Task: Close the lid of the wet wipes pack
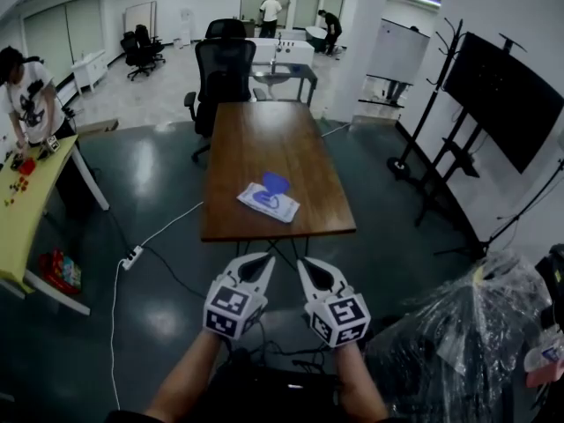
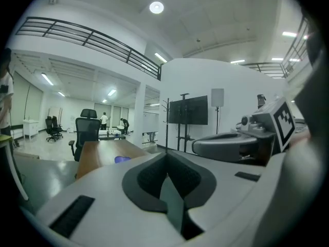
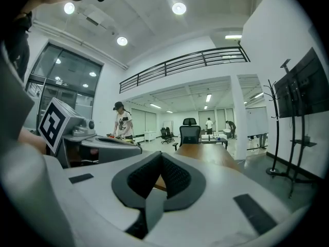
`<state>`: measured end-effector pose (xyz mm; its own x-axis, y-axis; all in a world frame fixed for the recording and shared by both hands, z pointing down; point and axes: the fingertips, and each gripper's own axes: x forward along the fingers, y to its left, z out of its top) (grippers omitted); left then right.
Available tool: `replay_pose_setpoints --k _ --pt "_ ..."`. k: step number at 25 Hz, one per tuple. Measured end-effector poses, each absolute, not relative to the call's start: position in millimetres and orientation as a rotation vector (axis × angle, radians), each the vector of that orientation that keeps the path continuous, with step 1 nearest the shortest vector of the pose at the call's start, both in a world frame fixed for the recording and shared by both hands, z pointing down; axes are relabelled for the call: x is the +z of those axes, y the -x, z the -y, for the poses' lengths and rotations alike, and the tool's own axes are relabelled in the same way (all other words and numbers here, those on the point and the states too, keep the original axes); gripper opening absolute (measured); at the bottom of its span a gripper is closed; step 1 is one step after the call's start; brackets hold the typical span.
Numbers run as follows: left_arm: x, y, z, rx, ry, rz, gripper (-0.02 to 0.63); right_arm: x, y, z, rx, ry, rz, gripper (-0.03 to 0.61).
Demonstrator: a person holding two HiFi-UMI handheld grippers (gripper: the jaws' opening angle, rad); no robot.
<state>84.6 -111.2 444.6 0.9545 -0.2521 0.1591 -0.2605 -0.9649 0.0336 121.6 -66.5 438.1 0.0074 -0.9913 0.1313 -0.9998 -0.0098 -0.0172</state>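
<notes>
Wet wipes pack (image 1: 267, 203) well beyond both tongs (image 1: 267, 260) (image 1: 302, 264)

The pale grey fingers (image 2: 103, 194) of the left gripper (image 2: 166, 163) hide all but the blue lid (image 2: 122, 159) of the white wet wipes pack (image 1: 268, 201) beyond them.

A: Light source?
B: Ceiling downlights (image 3: 179, 7) and strip lights; room evenly bright. Soft glare patches on dark floor (image 1: 150, 174), mild sheen on counter (image 1: 264, 139).
A: Optics?
B: Gripper views fisheye, corners black, railing (image 3: 180, 63) bowed. Left claw (image 2: 167, 157) and right claw (image 3: 160, 154) soft-focus close up; far room sharp.
</notes>
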Motion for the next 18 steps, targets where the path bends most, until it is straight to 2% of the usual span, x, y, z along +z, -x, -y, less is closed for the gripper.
replay_pose_setpoints --k 10,18 --pt "452.9 -100.0 212.9 0.261 -3.056 0.34 0.006 447.3 -139.1 169.2 0.224 -2.197 2.07 0.009" --pt "484.8 -130.0 269.2 0.351 -2.986 0.4 0.006 473.7 -212.6 225.0 0.285 -2.221 1.997 0.009"
